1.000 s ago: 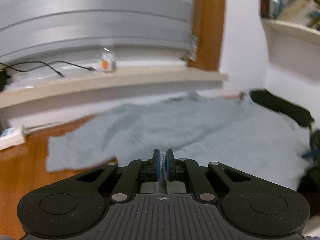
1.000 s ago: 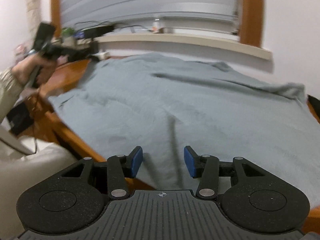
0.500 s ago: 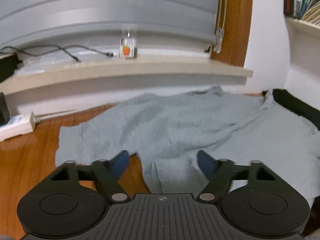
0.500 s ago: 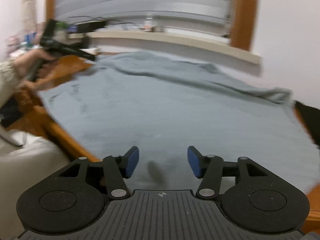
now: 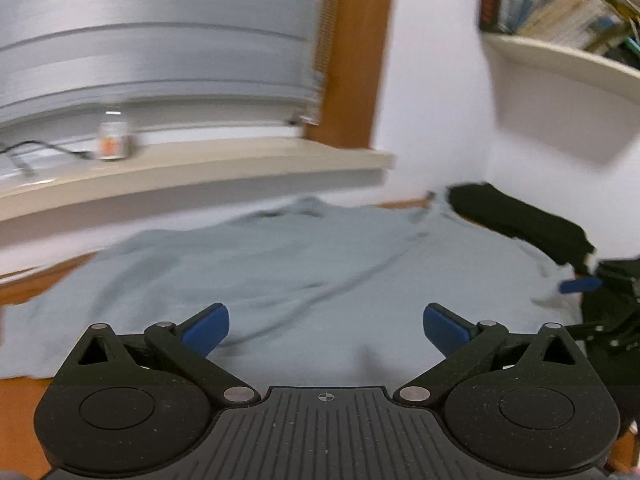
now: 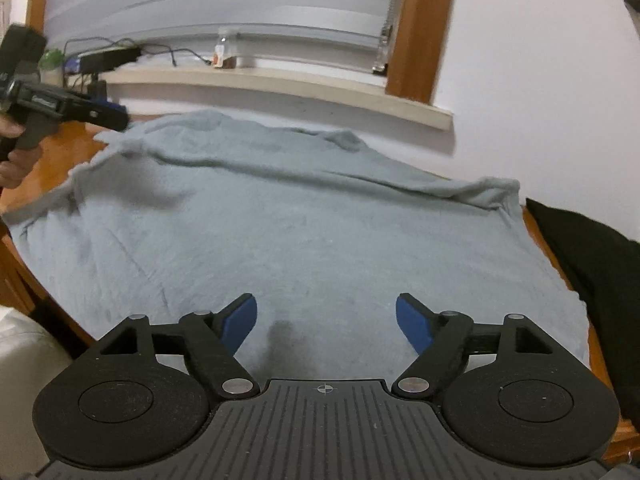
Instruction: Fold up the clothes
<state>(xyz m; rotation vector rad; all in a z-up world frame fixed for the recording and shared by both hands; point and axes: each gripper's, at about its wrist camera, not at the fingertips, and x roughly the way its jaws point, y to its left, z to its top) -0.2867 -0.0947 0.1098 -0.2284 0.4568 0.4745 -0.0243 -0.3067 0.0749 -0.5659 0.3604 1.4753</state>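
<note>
A large grey garment (image 5: 320,272) lies spread over the wooden table (image 5: 20,400), with a rumpled ridge along its far edge (image 6: 320,168). My left gripper (image 5: 326,320) hovers above its near part. Its jaws are opening and stand wide, with nothing between the blue pads. My right gripper (image 6: 326,312) hangs over the garment's near edge, jaws also opening, only flat cloth below the gap. In the right wrist view a hand holds the left gripper (image 6: 114,114) at the garment's far left corner. The right gripper's blue pad (image 5: 580,285) shows at the left view's right edge.
A black garment (image 6: 592,260) lies at the table's right end by the wall. Behind the table runs a window sill (image 6: 280,80) with a small bottle (image 6: 224,50), cables and a black device (image 6: 108,56). A bookshelf (image 5: 560,20) hangs upper right.
The left gripper was shut on a pinch of grey cloth, then opened wide, let it go and swung right. The right gripper's jaws spread wider, and the crease before them flattened.
</note>
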